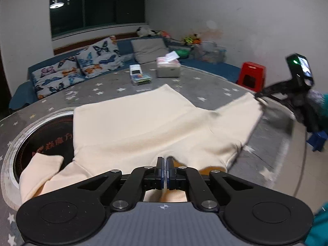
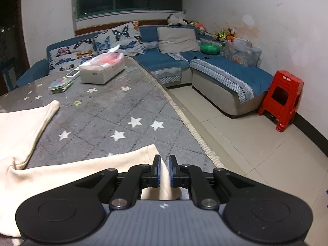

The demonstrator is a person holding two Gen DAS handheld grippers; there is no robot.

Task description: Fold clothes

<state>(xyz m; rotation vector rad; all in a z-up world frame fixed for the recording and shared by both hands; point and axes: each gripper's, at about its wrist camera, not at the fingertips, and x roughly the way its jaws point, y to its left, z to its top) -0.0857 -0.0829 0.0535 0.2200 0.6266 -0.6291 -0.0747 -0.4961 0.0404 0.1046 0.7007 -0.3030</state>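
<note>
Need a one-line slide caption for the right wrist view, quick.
Right gripper pinches the cream garment's sleeve cuff over the star-patterned table cover.

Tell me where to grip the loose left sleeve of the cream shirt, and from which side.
Take the left sleeve at its cuff end, coming from the table's near left edge. It lies folded over the round dark inset, its free end nearest that side, so a low pinch there probably lifts it cleanly. Both grippers already hold the cream shirt.

One cream garment [image 1: 143, 123]; two tongs [image 1: 165, 162] [image 2: 164, 162]; one tissue box [image 2: 102, 69]; one red stool [image 2: 283, 100]; three cushions [image 2: 178, 40].
</note>
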